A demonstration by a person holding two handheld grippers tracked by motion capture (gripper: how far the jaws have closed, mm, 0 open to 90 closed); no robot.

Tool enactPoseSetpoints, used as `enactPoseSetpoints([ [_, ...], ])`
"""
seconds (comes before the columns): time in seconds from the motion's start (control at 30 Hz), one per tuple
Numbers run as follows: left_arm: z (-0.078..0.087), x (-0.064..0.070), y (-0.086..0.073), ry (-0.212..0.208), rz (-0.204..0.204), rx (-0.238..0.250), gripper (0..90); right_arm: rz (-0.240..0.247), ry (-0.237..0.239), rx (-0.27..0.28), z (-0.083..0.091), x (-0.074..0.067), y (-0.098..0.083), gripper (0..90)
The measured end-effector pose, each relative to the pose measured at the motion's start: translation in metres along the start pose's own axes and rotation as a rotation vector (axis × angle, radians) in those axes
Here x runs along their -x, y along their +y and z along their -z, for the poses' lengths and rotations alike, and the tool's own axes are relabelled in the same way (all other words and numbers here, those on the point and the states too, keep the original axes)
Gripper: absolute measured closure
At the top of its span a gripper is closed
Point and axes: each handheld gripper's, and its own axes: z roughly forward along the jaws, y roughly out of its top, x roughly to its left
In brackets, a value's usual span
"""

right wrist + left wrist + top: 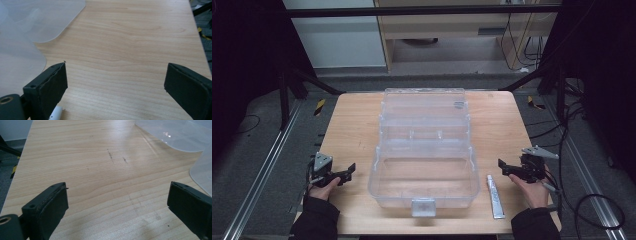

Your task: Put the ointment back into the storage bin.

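So the clear box (424,150) sits open in the middle of the table (357,120), lid flipped back toward the far edge, nothing inside that I can see. The tube (495,196) lies flat on the wood just right of the box, near the front edge, almost under the right gripper (507,169).

Both claws are wide open and holding nothing. The left gripper (348,172) rests off to the left of the box, with bare wood between its jaws in its own view. The right one hovers just above the tube's far end (you can spot the white end of it poking in by the left jaw in the right gripper view (55,113)).

My guess is the tube goes in the box next. What could go sideways:

- The tube is thin and lies flat, so jaws coming down at an angle could just skid it across the wood or off the front edge.
- Pinching near one end might let it swing and droop.
- The box wall is close, so the jaw could clip it and shove the whole box.
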Motion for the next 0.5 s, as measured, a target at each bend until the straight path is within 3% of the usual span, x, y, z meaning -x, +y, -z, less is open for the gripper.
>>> enactPoseSetpoints([
  [0.17,0.000,0.000,0.000,0.000,0.000,0.004,2.7,0.022,-0.002,-0.006,0.003,-0.006,0.002,8.2],
  [0.3,0.000,0.000,0.000,0.000,-0.006,0.000,2.7,0.006,0.018,-0.003,0.008,-0.012,0.003,16.0],
  [0.5,0.000,0.000,0.000,-0.001,-0.002,0.006,2.7,0.045,0.009,-0.060,0.011,-0.021,0.003,22.5],
])
